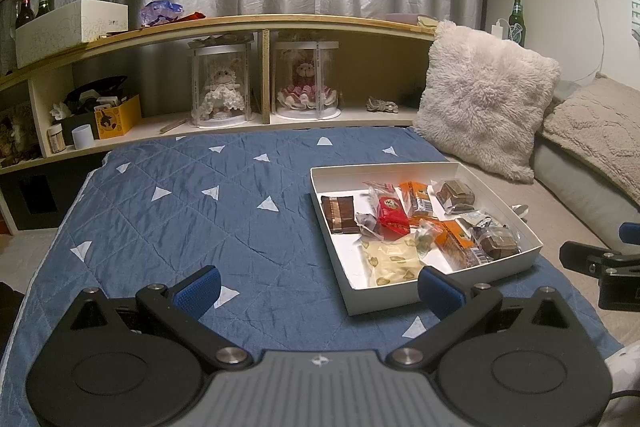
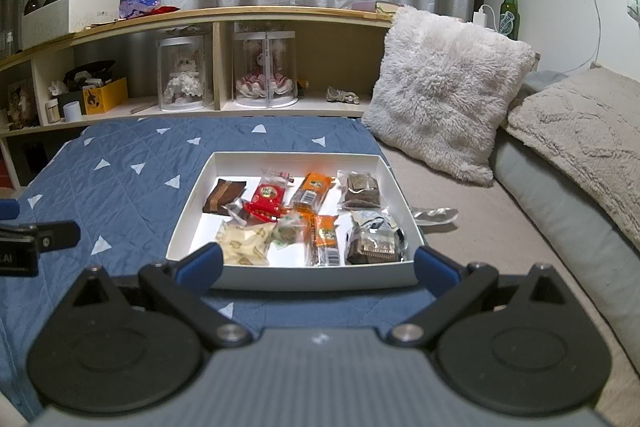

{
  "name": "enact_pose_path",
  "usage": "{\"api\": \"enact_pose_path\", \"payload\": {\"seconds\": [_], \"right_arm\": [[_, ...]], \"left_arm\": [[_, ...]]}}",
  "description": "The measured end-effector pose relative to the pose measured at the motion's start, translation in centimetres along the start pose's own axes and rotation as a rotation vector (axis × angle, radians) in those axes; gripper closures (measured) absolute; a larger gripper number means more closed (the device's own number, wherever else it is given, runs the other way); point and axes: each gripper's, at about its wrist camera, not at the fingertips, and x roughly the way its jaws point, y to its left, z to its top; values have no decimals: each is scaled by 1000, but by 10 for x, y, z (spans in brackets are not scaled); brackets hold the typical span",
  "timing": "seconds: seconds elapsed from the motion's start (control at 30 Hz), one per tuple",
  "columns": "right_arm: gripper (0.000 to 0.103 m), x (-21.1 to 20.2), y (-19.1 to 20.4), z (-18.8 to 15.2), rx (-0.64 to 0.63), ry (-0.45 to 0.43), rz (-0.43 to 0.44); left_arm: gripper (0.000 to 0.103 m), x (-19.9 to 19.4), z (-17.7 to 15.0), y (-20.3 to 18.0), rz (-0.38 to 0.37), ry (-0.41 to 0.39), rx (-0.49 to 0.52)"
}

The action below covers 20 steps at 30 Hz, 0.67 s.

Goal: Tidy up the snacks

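The snacks are all seen gathered inside a shallow white box that rests on the blue quilt, at its right side beside the grey bedding. Among them a striped brown bar, a red packet, two orange packets, a pale yellow pack and dark cakes in clear wrap can be told. They lie loosely, some overlapping, so the sorting is judged unfinished or not yet begun; a crumpled silver wrapper is left outside the box on the bedding.

The left tongs are held wide apart over bare quilt, with nothing between the blue pads, just left of the box. The right tongs are likewise spread wide and empty, levelled at the near wall of the box, which is framed between the fingers.
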Motion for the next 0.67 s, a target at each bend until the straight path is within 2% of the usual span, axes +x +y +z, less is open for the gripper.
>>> {"api": "enact_pose_path", "payload": {"seconds": [0.67], "right_arm": [[1,0,0,-1,-1,1,0]], "left_arm": [[0,-1,0,-2,3,-3,4]]}}
